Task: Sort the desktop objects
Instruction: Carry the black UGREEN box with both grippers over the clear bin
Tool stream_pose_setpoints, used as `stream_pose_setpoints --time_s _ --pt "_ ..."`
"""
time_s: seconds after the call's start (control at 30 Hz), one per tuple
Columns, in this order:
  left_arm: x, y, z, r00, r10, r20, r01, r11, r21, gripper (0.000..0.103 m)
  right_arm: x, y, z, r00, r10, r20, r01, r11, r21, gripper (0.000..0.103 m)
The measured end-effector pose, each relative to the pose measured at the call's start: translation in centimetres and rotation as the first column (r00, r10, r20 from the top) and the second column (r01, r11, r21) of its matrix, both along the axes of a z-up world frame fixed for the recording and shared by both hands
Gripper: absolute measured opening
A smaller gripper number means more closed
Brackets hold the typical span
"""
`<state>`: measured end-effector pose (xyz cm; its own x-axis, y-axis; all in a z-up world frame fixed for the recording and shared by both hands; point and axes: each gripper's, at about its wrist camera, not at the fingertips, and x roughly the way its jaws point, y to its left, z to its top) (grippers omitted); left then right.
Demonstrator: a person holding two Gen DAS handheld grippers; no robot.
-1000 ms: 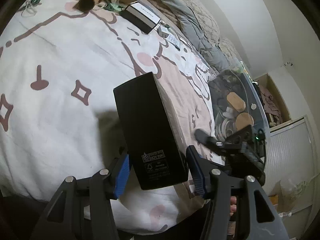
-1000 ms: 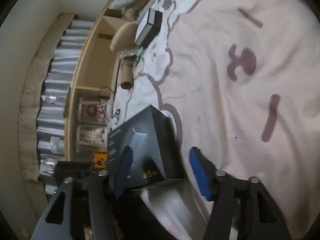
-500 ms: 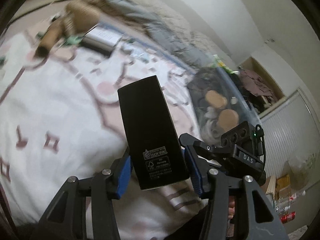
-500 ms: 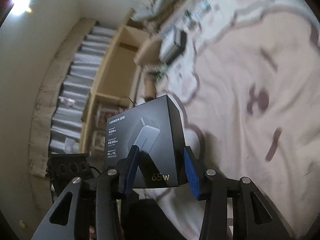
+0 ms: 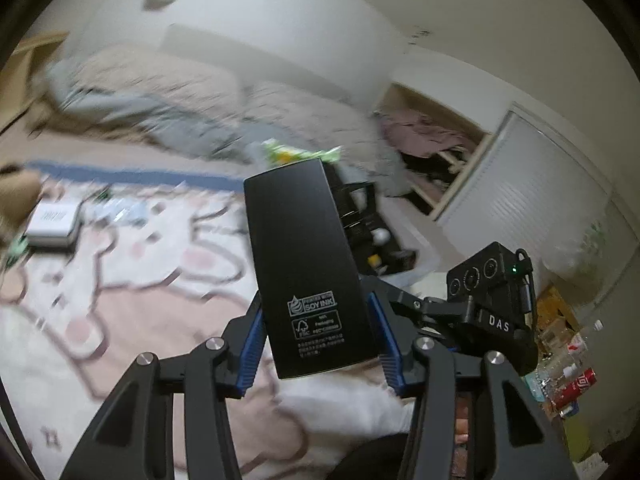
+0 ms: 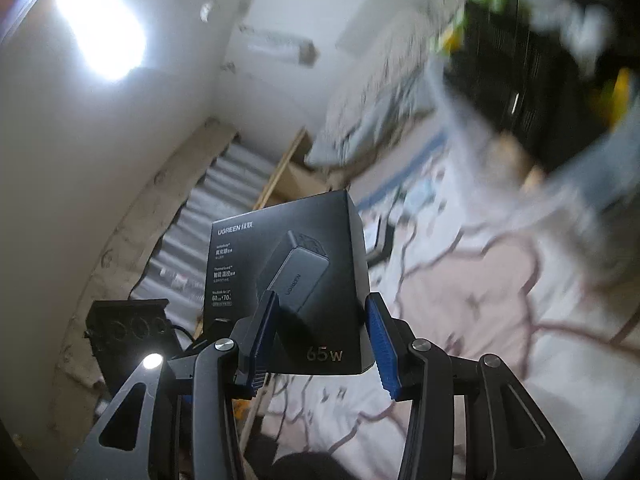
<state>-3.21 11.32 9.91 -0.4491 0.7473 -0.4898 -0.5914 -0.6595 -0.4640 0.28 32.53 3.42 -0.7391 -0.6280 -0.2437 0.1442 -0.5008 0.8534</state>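
Observation:
A black charger box with "SOY INK" print is held up in the air above the pink-and-white bedspread. My left gripper is shut on its lower end. In the right wrist view the same box, marked "65W", sits between my right gripper's blue pads, which are shut on its sides. The right gripper's body shows at right in the left wrist view.
A white flat box and small loose items lie on the bedspread at left. A dark clear bin with small items stands behind the box. Grey quilts are piled at the back. Bottles and cans lie on the floor at right.
Both grippers closed on the black box and lifted it off the bedspread; the views have tilted up toward the wall and bin.

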Motion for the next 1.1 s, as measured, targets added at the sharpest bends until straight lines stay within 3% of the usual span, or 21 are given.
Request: stream_pose_setpoints --time_s 0.2,0.37,0.53,0.77,0.87,0.93,1.0,1.1 --pt "-2.3 6.8 1.9 0.996 -0.081 -0.027 0.082 0.995 0.064 0.049 0.7 6.1 3.9 0.991 -0.134 -0.028 0.136 0.985 0.106 0.046" --pt "-4.8 11.4 1.4 0.991 -0.137 0.000 0.136 0.982 0.127 0.049 0.6 10.0 4.9 0.975 -0.221 -0.019 0.221 0.957 0.188 0.045" --pt "-7.1 15.6 -0.7 0.984 -0.160 0.080 0.147 0.977 0.153 0.048 -0.1 12.7 4.1 0.959 -0.283 0.014 0.266 0.919 0.290 0.046" --pt "-8.1 17.5 -4.0 0.978 -0.138 0.159 0.124 0.988 0.093 0.048 -1.4 15.6 0.9 0.943 -0.306 0.130 0.249 0.910 0.331 0.046" --pt "-8.2 17.1 -4.5 0.974 -0.137 0.183 0.119 0.988 0.103 0.048 -1.2 15.6 1.3 0.918 -0.378 0.119 0.296 0.854 0.428 0.046" --pt "-7.8 16.8 -4.6 0.974 -0.135 0.179 0.119 0.988 0.098 0.048 -1.0 15.0 2.3 0.919 -0.388 0.068 0.309 0.817 0.487 0.046" --pt "-7.6 16.7 -4.7 0.974 -0.137 0.179 0.121 0.988 0.094 0.048 -1.1 13.9 3.5 0.945 -0.326 0.017 0.276 0.826 0.491 0.045" --pt "-7.6 16.4 -4.9 0.972 -0.137 0.188 0.120 0.988 0.099 0.048 -2.2 12.3 4.6 0.974 -0.226 0.000 0.204 0.878 0.433 0.041"
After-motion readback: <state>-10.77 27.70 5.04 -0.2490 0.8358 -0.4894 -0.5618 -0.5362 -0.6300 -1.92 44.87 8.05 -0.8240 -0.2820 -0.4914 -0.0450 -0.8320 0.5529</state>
